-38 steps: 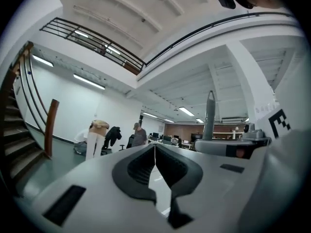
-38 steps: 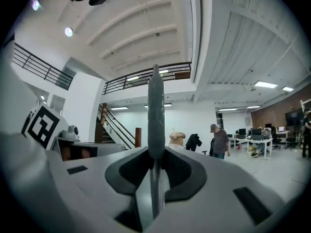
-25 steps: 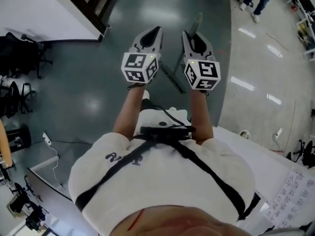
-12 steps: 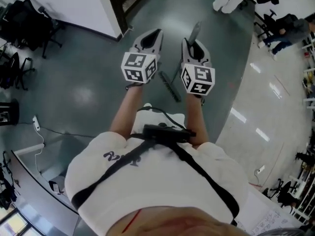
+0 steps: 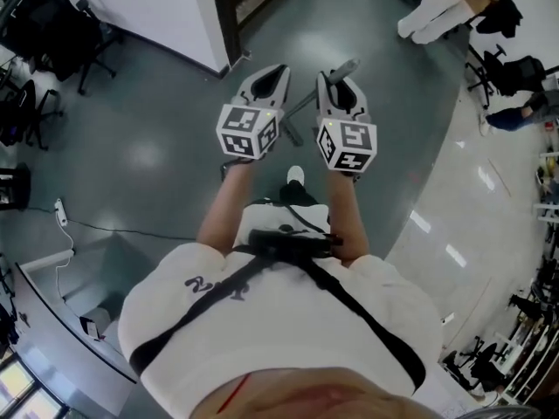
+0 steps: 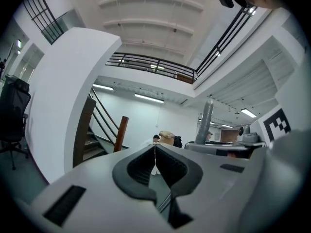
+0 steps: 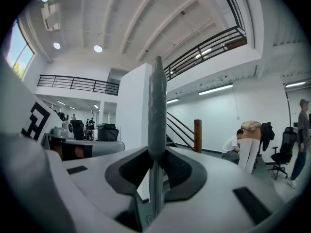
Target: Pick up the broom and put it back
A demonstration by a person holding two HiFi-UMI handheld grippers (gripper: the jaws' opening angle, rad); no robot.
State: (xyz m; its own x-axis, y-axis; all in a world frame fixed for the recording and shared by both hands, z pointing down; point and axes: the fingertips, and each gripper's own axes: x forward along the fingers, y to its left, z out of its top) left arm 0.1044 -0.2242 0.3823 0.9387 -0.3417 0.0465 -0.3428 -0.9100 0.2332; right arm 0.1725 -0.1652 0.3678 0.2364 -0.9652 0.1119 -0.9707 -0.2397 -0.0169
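Broom off the grey floor (image 5: 148, 160), stairs right ahead

The staircase (image 5: 234, 11) was just in front of me. The broom (image 7: 157, 101) stood upright in my right gripper (image 7: 156, 155), jaws clamped on its grey handle. The top poked out above and the rest hung down between my grippers. My left gripper (image 6: 154, 152) was squeezed closed on nothing, level beside the right one.

Grey broom (image 7: 156, 106), grey-green floor (image 5: 157, 112)
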